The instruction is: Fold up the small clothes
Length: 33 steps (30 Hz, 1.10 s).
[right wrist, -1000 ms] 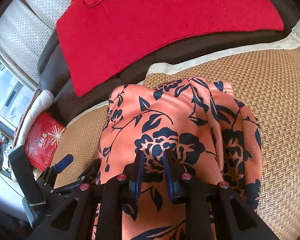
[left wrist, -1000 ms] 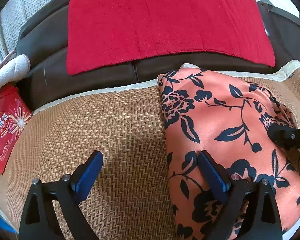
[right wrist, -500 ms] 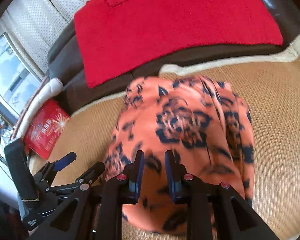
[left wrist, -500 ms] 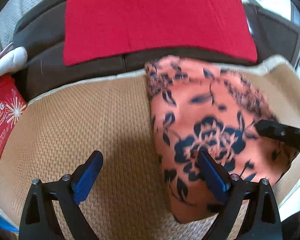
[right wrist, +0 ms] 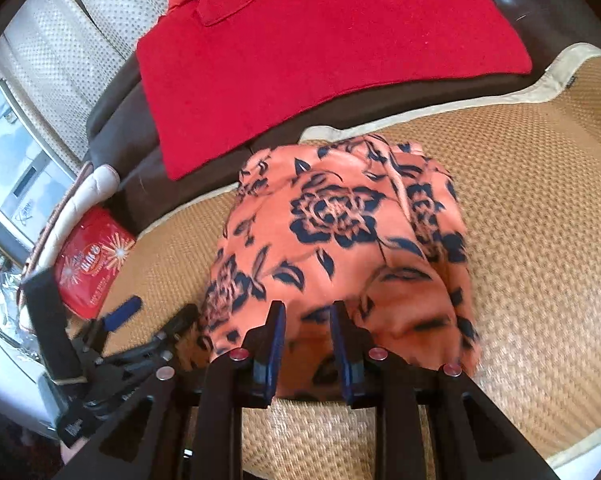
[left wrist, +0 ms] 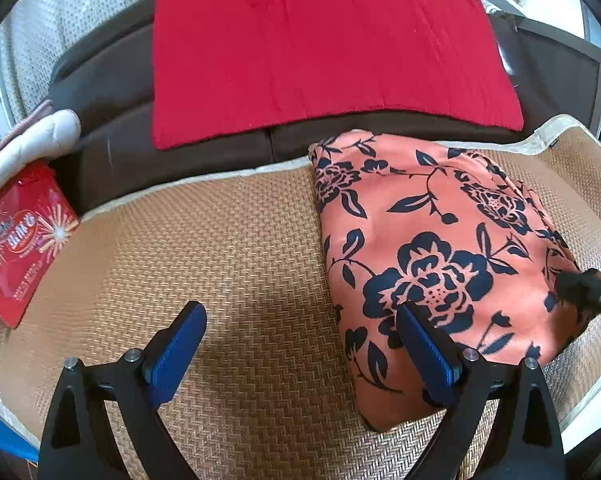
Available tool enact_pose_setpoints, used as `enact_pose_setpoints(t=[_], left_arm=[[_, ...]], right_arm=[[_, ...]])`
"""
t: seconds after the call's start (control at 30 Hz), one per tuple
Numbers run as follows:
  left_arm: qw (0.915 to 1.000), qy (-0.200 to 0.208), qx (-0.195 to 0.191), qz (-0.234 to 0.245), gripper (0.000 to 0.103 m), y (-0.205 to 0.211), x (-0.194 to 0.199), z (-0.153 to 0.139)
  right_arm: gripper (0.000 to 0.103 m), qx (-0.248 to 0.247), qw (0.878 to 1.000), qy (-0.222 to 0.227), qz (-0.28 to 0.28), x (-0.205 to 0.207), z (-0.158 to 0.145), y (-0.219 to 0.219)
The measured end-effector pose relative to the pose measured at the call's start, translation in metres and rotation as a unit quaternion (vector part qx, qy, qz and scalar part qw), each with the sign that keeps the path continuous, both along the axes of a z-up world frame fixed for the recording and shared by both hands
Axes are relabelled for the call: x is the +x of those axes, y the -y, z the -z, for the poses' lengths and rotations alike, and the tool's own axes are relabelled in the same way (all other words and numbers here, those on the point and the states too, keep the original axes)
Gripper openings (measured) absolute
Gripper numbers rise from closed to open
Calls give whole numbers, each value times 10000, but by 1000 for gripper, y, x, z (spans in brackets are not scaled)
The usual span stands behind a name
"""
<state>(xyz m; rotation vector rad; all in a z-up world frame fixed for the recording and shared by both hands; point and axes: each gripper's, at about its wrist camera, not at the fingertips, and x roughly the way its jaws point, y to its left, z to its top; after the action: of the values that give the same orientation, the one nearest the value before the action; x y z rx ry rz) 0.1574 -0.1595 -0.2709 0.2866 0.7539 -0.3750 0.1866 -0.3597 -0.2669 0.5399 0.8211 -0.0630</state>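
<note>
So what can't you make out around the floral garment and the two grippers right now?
- Floral garment: near edge blurred and hidden behind the right gripper in the right wrist view, so any grip is unclear.
- Garment's right end: covered by the right gripper's tip, left wrist view.
- Left gripper: open; body cut off at the bottom edge.

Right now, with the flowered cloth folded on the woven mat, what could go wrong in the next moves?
1. The right gripper has its narrow gap at the floral cloth; pulling away may drag the fold open.
2. The cloth's near corner lies close to the woven mat edge, so it might slide off.
3. The left gripper is wide open, one finger over the cloth; lowering could crease it.
</note>
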Motion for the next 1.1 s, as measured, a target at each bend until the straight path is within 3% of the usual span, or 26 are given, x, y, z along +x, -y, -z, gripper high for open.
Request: enact_pose_setpoints(t=[0.23,0.87,0.97,1.1], left_arm=[[9995,-19,300,-90,96,-1,-4,16],[9997,139,67,-174,97,1,4,5],[9997,175,-56,-167,97,1,3,1],[9996,215,-99,-162,97,2,3,-2]], right_arm=[[27,187,9983,-543,102,4,36,2],[27,275,9983,-484,161,1,37,3],[27,251,9987,-395,192,-1,33,3],[27,107,9996,105,249,-10,17,1]])
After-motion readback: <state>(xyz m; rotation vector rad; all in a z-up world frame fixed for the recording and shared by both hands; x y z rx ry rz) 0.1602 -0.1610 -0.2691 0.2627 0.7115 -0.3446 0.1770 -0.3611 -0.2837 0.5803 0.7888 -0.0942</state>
